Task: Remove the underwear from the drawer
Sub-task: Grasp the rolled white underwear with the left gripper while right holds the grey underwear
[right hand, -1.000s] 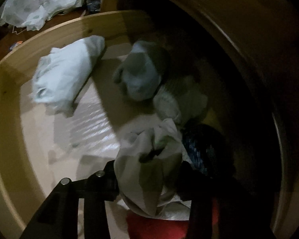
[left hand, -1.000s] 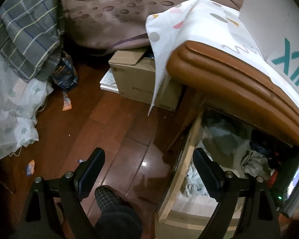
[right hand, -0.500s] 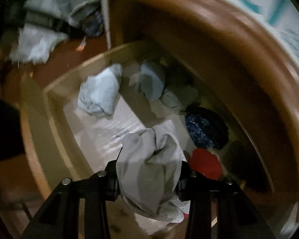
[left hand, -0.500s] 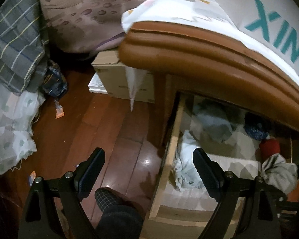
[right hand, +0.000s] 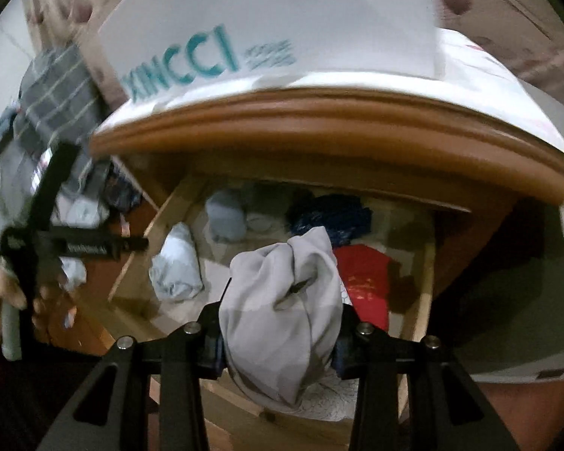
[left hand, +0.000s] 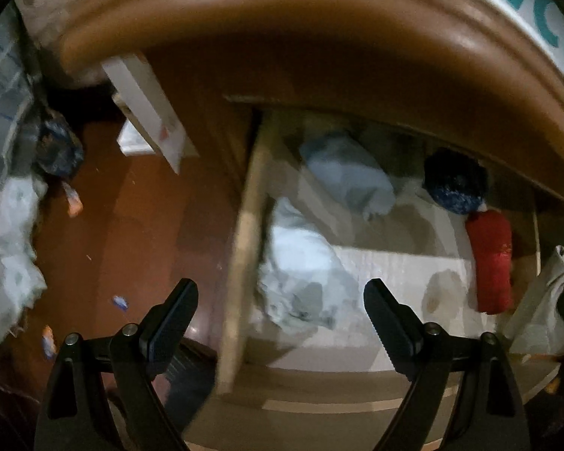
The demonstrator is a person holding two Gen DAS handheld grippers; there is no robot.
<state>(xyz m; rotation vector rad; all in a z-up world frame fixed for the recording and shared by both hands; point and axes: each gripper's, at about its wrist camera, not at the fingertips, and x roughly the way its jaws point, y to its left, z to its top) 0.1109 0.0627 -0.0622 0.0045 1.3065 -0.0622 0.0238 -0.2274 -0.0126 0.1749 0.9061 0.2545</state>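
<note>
Wooden drawer (right hand: 426, 263) lies open; my right gripper (right hand: 280, 338) clamps grey underwear (right hand: 282, 300), my left gripper (left hand: 280, 315) gapes wide, empty.

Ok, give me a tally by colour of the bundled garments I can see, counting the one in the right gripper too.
Pale blue cloth bundles: 2
Dark blue patterned bundle: 1
Red folded garment: 1
Grey underwear bundle clamped in the right gripper: 1
Total: 5, four of them in the open wooden drawer.
</note>
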